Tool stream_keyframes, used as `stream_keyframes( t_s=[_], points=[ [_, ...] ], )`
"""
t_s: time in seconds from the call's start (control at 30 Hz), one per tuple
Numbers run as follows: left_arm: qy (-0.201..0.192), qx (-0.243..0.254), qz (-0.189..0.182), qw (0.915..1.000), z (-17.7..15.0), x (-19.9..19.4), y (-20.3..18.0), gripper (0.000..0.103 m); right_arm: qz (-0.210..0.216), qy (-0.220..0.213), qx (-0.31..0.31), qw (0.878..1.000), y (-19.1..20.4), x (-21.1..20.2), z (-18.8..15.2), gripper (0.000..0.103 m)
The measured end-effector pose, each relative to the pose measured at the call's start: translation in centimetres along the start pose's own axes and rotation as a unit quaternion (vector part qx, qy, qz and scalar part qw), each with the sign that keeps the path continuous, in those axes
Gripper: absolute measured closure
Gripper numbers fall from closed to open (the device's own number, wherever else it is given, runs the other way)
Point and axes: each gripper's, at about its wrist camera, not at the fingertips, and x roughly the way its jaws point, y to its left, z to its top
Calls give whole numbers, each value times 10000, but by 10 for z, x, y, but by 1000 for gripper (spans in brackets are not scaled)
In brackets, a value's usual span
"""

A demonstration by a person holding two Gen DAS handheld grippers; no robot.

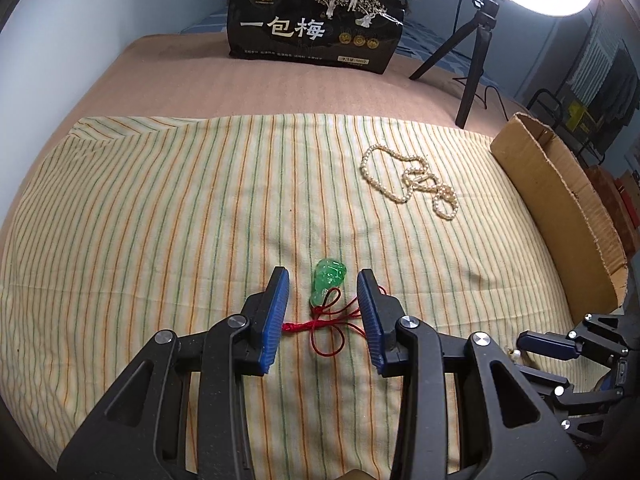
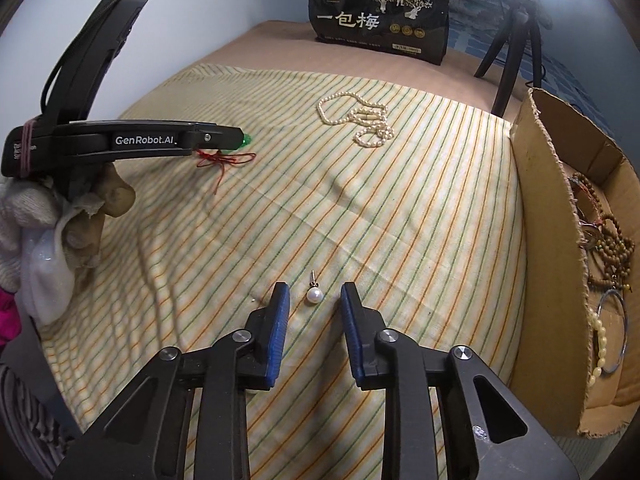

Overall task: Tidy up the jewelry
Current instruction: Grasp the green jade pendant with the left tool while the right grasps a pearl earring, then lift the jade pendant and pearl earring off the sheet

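A green pendant [image 1: 327,284] on a red cord [image 1: 334,322] lies on the striped cloth [image 1: 160,220]. My left gripper [image 1: 323,280] is open, its jaws on either side of the pendant, not touching it. A pearl earring [image 2: 314,294] lies on the cloth [image 2: 360,208] between the jaws of my open right gripper [image 2: 315,292]. A pearl necklace [image 1: 412,182] lies bunched farther back; it also shows in the right wrist view [image 2: 362,118]. The left gripper [image 2: 224,136] and the red cord [image 2: 224,159] show in the right view.
A cardboard box [image 2: 552,240] at the right holds beaded bracelets [image 2: 608,240] and a bangle; it also shows in the left view [image 1: 556,200]. A black snack bag [image 1: 316,20] and a tripod [image 1: 472,60] with a ring light stand at the back.
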Motion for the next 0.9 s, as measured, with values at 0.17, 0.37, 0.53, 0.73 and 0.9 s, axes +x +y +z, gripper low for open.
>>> stream_keyframes(
  t_s=[0.17,0.37,0.53,0.73,0.9],
  points=[
    [46,43,116,9999,-2,7,-1,72,-31,6,-89,10000,3,2,1,91],
    [39,169,279,9995,-2,8,-5,90,45,7,-81,10000,4,4,0,96],
    [3,231,372,9990,-3,7,-9,91,86,-15,-39,10000,3,2,-1,96],
    [-122,155,336,9992,0,-6,-11,91,125,-126,2,9998,2,-9,0,96],
    [-282,123,249,9992,4,-26,-18,91,154,-289,39,9995,1,-28,0,96]
  ],
)
